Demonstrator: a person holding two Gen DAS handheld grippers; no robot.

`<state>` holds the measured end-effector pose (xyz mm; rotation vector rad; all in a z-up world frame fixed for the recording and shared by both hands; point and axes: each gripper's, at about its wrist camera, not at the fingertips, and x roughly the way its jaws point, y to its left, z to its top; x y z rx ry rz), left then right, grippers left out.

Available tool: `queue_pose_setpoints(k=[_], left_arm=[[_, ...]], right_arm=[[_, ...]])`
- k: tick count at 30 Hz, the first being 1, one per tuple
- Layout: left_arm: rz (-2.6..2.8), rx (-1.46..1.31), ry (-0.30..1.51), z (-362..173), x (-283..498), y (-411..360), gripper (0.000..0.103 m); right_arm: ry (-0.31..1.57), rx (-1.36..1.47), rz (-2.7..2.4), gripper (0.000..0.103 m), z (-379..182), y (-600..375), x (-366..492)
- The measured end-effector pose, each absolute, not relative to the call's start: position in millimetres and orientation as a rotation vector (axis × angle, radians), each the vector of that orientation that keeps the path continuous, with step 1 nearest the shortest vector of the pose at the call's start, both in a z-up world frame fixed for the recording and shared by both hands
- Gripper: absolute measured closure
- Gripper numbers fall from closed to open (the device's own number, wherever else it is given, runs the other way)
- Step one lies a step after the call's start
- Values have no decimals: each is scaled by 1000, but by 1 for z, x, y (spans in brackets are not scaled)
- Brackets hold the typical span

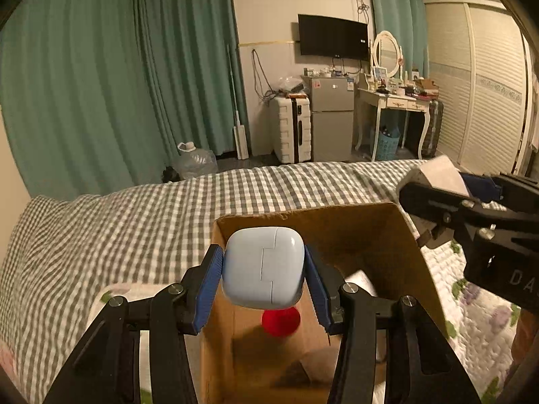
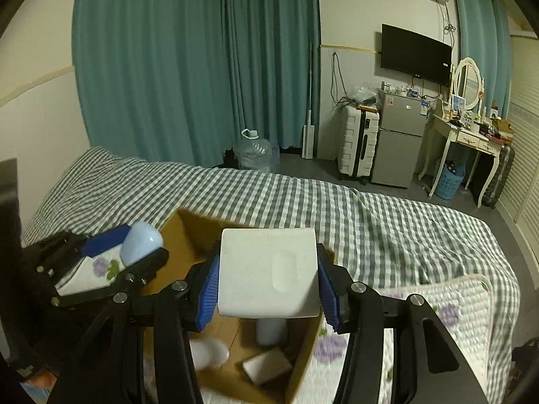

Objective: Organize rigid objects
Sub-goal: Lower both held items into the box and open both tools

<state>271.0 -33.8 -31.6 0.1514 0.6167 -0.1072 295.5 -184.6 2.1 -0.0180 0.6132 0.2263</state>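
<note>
Checked grey-and-white bedding fills mid-frame, and the open brown cardboard box sits on it at lower centre. I've got my left gripper closed on the pale blue rounded plastic case, held over the box mouth, presumably for dropping beside the red round object on its floor. My right gripper clamps the white square glossy block above the same box, over white items inside

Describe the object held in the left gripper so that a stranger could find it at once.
On the checked bed stands an open cardboard box. Above it the left gripper clamps a pale blue case, rounded and glossy, unlike the red object below.
</note>
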Motion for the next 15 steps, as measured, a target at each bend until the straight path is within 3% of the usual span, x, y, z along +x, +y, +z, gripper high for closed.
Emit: queue_pose_setpoints(k=[10,15], left_arm=[[-137,171,674,-73,300,-40,53],[-171,189,657,-71,293,-45,48]], right_arm=[[694,37,217,53,-45,-195,334],[695,15,208,53,-46,-194,332]])
